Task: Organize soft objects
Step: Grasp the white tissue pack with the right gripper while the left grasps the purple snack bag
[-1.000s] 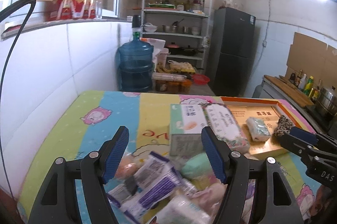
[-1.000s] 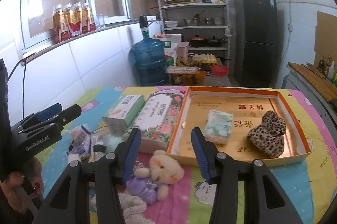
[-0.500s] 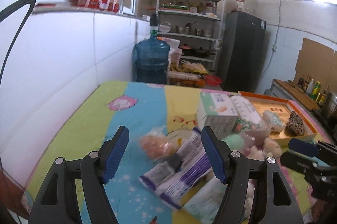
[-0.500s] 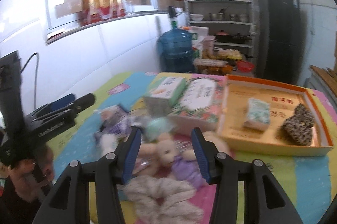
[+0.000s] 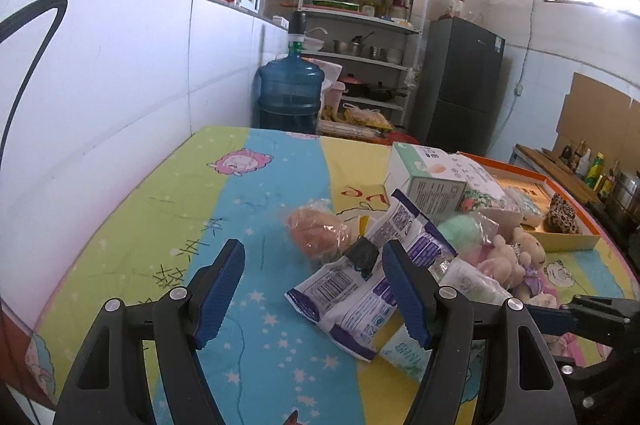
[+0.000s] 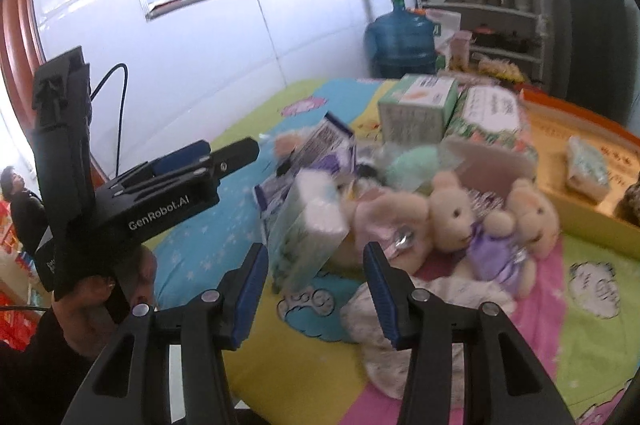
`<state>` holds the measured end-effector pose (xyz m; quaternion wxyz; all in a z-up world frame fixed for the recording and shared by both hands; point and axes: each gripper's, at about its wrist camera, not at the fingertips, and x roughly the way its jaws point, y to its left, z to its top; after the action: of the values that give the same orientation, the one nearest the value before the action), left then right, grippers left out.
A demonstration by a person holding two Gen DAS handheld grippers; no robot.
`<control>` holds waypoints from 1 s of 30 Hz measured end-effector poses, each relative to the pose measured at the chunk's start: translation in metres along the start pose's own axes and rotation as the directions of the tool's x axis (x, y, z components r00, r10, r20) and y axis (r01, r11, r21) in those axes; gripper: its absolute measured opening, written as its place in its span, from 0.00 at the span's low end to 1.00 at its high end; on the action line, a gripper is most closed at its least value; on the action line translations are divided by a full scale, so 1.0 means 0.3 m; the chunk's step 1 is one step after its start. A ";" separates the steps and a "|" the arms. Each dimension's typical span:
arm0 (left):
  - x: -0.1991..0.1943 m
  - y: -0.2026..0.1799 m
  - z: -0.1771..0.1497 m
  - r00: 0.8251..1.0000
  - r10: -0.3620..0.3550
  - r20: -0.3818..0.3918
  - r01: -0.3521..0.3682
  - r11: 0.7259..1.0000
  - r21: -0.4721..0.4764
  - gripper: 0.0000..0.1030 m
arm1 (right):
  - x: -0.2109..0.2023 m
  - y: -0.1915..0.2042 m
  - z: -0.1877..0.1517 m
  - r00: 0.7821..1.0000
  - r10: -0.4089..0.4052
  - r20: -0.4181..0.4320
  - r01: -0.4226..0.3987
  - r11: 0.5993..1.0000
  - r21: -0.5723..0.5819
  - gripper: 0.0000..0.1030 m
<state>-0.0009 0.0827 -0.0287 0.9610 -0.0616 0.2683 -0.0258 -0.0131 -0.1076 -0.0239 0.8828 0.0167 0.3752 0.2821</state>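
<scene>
Our right claw (image 6: pixel 316 285) hangs released over the tabletop's (image 5: pixel 256 353) pile, lined up on a soft tissue pack (image 6: pixel 308 229) lying beside the plush bears (image 6: pixel 472 221): light, squashy, slippery film, so we would pinch its middle. Our left claw (image 5: pixel 308 293) gapes empty beside the purple-and-white pouches (image 5: pixel 360 293).

Table cover (image 5: pixel 256 305): printed cloth, matt, w/ slight creases. Purple-white packs (image 5: pixel 360 289): glossy plastic film, crinkled. Peach round item (image 5: pixel 316 231): inside clear shiny plastic wrap. Plush bears (image 6: pixel 460 213): fuzzy cloth, matt, one w/ smooth purple fabric. Green-white box (image 5: pixel 426 177): smooth cardboard. Orange tray (image 6: pixel 576 217): cardboard, a bit glossy inside. Leopard item (image 5: pixel 562 215): furry cloth. Left gripper (image 5: pixel 312 295) and right gripper (image 6: pixel 316 285): black matt plastic, blue ribbed pads (image 5: pixel 220 289), small metal screws.
</scene>
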 end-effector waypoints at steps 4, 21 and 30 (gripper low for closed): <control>0.011 0.006 -0.012 1.000 -0.015 -0.004 0.015 1.000 0.002 0.71 | 0.025 -0.003 0.003 1.000 0.002 -0.010 -0.002 1.000 0.012 0.48; 0.033 0.032 -0.033 0.998 -0.055 -0.031 0.056 0.998 0.042 0.71 | 0.054 0.014 0.042 0.998 0.053 0.038 -0.054 0.998 0.022 0.22; 0.046 -0.030 -0.052 0.989 -0.135 -0.066 0.142 0.983 0.113 0.71 | -0.102 -0.053 0.074 0.984 -0.004 0.179 -0.007 0.998 0.062 0.22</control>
<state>0.0026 0.0711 -0.0479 0.9506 -0.0229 0.2893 -0.1102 -0.0076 -0.1325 0.0084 0.9119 0.0698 0.3027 0.2682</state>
